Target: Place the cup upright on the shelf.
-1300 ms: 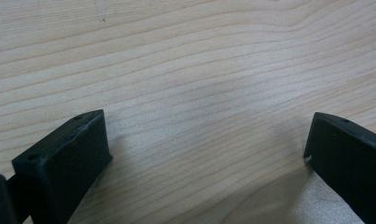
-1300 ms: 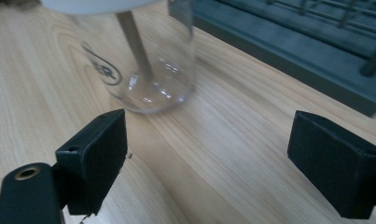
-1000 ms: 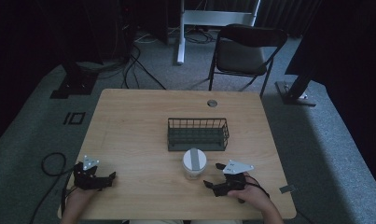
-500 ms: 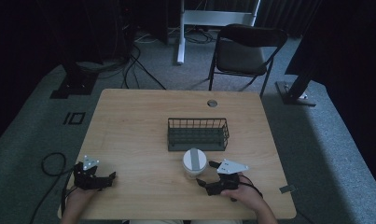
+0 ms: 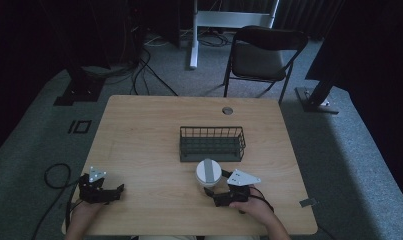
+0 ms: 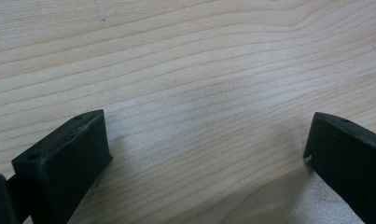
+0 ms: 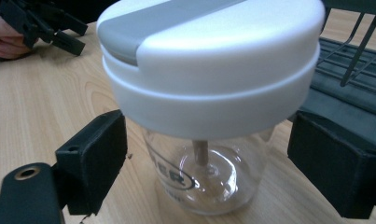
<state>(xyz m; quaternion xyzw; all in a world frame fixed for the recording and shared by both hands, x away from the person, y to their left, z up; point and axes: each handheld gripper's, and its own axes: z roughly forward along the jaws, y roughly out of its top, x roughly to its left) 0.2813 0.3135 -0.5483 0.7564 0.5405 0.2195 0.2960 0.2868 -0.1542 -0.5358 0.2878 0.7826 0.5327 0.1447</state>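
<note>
Standing upright on the worktop (image 5: 139, 130), just in front of the wire basket (image 5: 212, 143), the jar (image 7: 209, 93) sits between the right gripper (image 7: 209, 172)'s wide jaws, not yet touched. The left gripper (image 6: 206, 154) rests far off, jaws wide, holding nothing.

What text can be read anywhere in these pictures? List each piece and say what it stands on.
"ER": the end of a word inside an oval mark on the clear glass jar, seen in the right gripper view; the rest of the word turns out of sight behind the jar's curve.
The white and grey lid bears no text.
The wire basket, the table and the grey plates on the grippers show no readable marks.
</note>
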